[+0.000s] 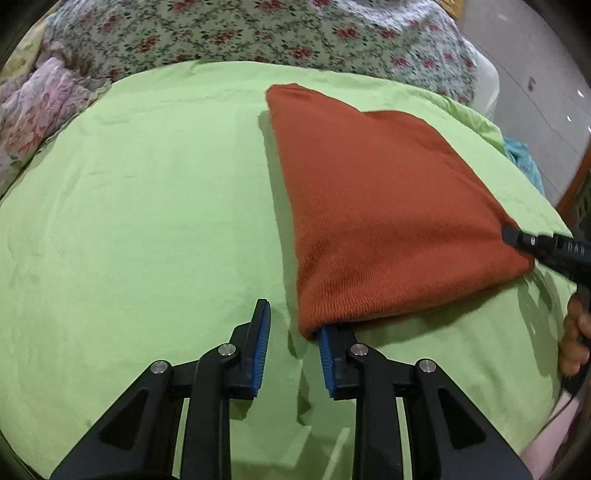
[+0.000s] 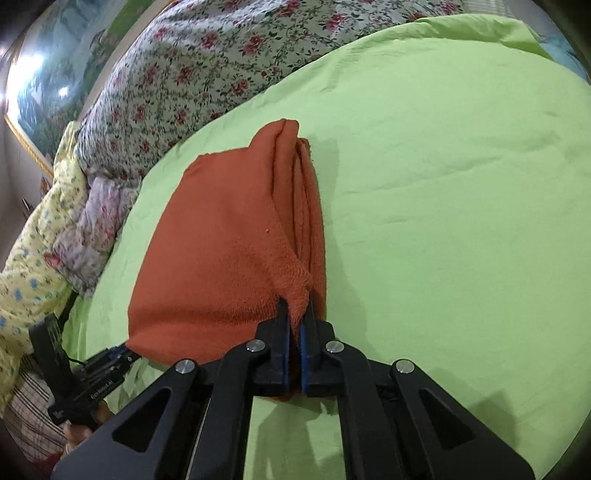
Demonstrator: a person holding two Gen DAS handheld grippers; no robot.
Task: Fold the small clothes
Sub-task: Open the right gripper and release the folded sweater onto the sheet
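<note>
Rust knit garment (image 2: 221, 251) folded, thick layered wedge.

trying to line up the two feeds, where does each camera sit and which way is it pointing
Left wrist: sits on the left gripper, low over the green sheet, looking toward the floral quilt; its open fingers show, one tucked under the orange knit garment corner; the right gripper enters at right.
Right wrist: sits on the right gripper, looking along the garment's folded edge; its fingers are shut on a corner; the left gripper appears at lower left.
Shared: garment, sheet, quilt.
</note>
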